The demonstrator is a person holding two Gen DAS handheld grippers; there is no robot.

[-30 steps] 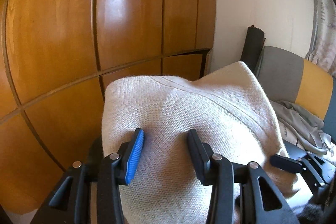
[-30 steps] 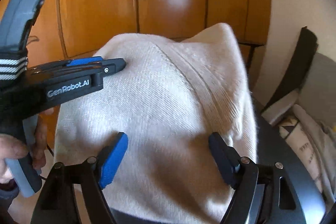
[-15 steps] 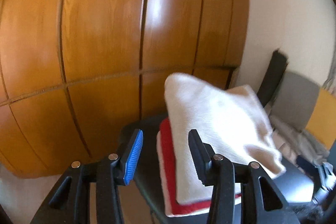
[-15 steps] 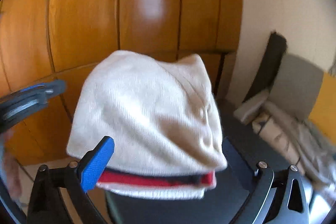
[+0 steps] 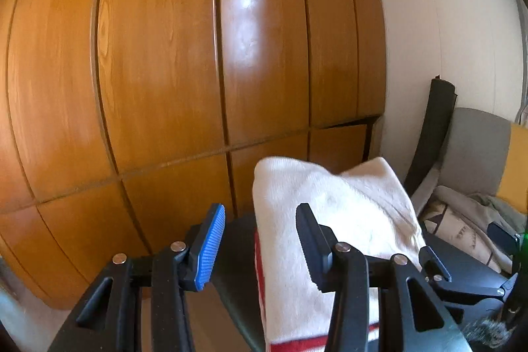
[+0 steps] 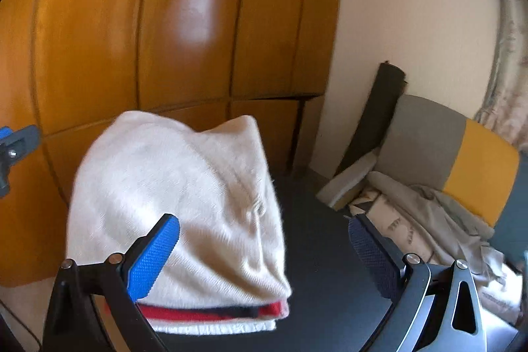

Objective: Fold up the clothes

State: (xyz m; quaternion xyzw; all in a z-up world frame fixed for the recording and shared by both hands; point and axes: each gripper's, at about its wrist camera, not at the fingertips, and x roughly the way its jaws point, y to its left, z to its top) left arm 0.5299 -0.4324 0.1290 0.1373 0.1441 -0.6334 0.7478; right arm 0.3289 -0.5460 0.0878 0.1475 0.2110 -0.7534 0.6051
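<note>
On the dark table (image 6: 323, 256), in front of the wooden wardrobe (image 5: 165, 71), a folded cream sweater (image 6: 178, 197) is stacked over red and white layers. Nothing is gripped: the right gripper (image 6: 264, 256) is spread wide nearest it, the left gripper (image 5: 260, 246) parted beside its left edge

— How was the light?

— Warm and fairly bright. My left camera caught a white glare patch on the glossy wooden wardrobe (image 5: 244, 32); my right camera saw it softer and smeared.

— Sharpness?

— The folded cream sweater (image 6: 178, 187) was blurred at its edges. The fisheye bowed the wardrobe's panel lines, and black vignetting filled the corners.

— Shadows?

— Soft ones lay in the sweater's creases.
</note>
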